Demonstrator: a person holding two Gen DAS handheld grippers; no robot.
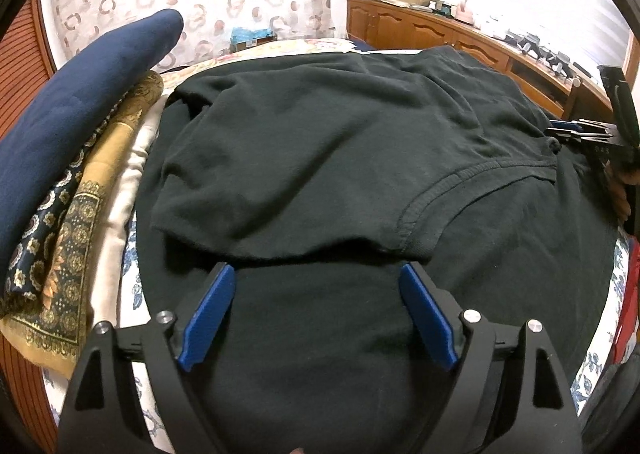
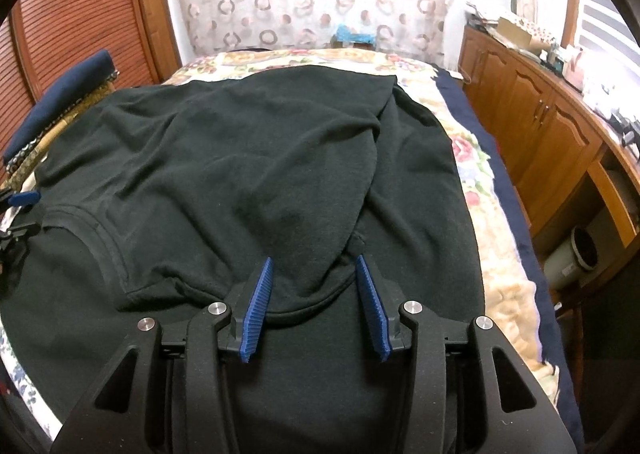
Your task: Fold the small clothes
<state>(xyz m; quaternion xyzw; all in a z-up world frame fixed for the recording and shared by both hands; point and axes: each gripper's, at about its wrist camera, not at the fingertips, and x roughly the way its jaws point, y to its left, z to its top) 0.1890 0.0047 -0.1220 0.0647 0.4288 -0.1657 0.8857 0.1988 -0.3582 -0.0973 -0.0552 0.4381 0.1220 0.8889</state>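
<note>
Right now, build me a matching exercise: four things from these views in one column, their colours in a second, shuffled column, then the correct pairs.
Things:
1. shirt
2. folded cloth on top of the stack
3. cabinet doors
4. gripper pads

Colours:
A. brown wood
B. bright blue
C. black
D. navy

Pairs: 1-C, 2-D, 3-A, 4-B

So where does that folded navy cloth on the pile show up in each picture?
Left wrist view: the navy cloth fills the upper left, on top of the patterned scarf.
Right wrist view: the navy cloth sits small at the far left edge.
Shared landmark: the black shirt beside it.
</note>
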